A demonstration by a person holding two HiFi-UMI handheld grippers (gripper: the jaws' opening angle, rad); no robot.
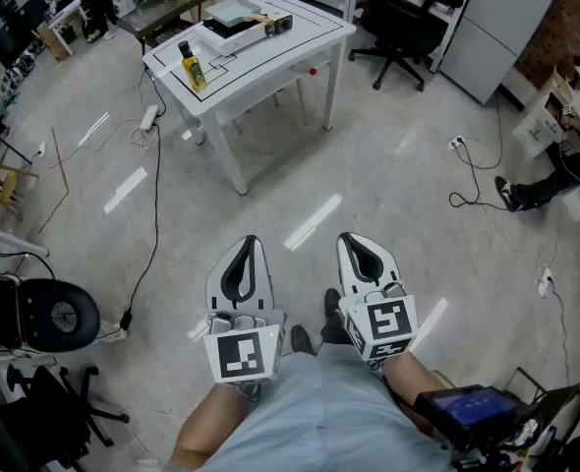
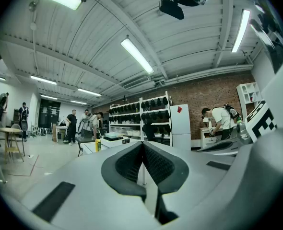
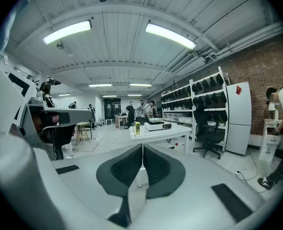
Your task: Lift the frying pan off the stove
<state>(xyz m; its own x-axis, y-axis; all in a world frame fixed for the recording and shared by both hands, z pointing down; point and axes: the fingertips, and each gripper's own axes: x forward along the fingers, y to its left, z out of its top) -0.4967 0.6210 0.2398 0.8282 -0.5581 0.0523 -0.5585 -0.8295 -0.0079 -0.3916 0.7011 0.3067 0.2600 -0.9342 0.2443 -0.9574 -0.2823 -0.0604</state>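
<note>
At the far left of the head view a black chair (image 1: pixel 44 315) stands on the grey floor, and a dark cable (image 1: pixel 154 214) runs up from it toward a power strip (image 1: pixel 149 116) beside the white surface (image 1: pixel 290 45). This surface stands well ahead of the person, near the top of the view. On its left end is a yellow bottle (image 1: pixel 189 64), upright. Just right of the bottle sits the stove (image 1: pixel 233 35), and the frying pan (image 1: pixel 236 11) rests on top of it, pale, with a tan handle pointing right. Both grippers are well apart from it.

The left gripper (image 1: pixel 249 239) is held low in front of the person's body, over bare floor, its marker cube nearest the person. In the left gripper view its jaws are pressed together at the tips with nothing between them. The right gripper (image 1: pixel 350 236) is just beside it, held the same way; the right gripper view shows its jaws closed and empty too, with the surface, bottle and stove far beyond them.

Further right, a black office chair (image 1: pixel 398 23) stands behind the surface, then a white refrigerator (image 1: pixel 496 18). At the right edge a person (image 1: pixel 555 180) sits on the floor.
</note>
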